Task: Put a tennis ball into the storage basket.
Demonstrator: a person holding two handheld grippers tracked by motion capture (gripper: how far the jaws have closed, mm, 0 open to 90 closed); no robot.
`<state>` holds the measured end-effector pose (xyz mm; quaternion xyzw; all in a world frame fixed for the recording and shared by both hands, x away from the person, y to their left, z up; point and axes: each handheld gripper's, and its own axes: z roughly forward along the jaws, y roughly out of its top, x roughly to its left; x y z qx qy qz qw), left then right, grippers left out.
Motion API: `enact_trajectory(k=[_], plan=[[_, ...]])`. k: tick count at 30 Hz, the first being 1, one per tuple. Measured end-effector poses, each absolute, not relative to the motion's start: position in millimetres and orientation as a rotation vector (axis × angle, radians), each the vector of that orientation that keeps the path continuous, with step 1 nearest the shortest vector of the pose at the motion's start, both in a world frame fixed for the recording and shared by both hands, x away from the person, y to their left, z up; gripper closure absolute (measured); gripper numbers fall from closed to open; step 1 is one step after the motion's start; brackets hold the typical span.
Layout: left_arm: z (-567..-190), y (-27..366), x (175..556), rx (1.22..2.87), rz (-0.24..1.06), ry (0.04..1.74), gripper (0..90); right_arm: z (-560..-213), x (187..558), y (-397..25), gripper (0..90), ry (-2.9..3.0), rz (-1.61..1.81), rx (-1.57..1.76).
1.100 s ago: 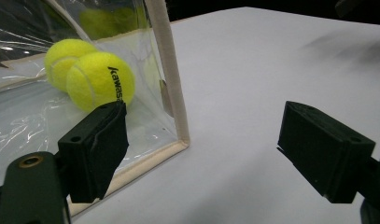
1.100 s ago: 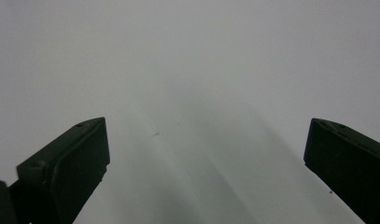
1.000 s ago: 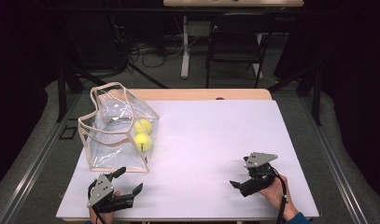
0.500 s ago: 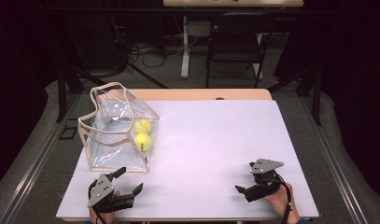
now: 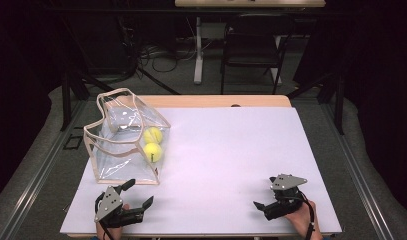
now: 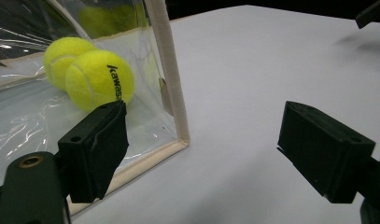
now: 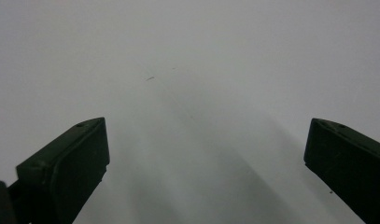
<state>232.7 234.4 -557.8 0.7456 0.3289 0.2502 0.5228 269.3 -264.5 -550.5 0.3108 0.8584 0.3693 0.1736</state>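
A clear plastic bag (image 5: pixel 122 141) with beige trim stands open at the table's left. Two yellow tennis balls (image 5: pixel 152 135) (image 5: pixel 153 152) lie inside it against its right wall. My left gripper (image 5: pixel 140 192) rests open near the front edge, just below the bag's near corner, with nothing between its jaws. In the left gripper view the gripper (image 6: pixel 201 144) faces the bag's corner seam (image 6: pixel 170 79), with the balls (image 6: pixel 100 79) behind the plastic. My right gripper (image 5: pixel 265 195) sits open and empty at the front right. In the right gripper view it (image 7: pixel 201 154) looks down on bare white table.
A white sheet (image 5: pixel 231 145) covers the table, with a wooden strip (image 5: pixel 216 101) along its back edge. Behind the table stand a chair (image 5: pixel 251 55), desk legs and cables on the floor. The right gripper's jaw tip (image 6: pixel 372 11) peeks into the left gripper view.
My right gripper has drawn back toward the front edge of the table and sunk lower. The left gripper, bag and balls stay as they were.
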Motion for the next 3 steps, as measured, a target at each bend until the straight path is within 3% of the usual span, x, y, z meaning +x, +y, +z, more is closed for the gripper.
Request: enact_trajectory(k=[3], plan=[[-557.7,233.6,233.1,1.789,0.602,0.790,16.0,-550.4,268.2,-265.4,0.0,2.434,1.057,0.890]])
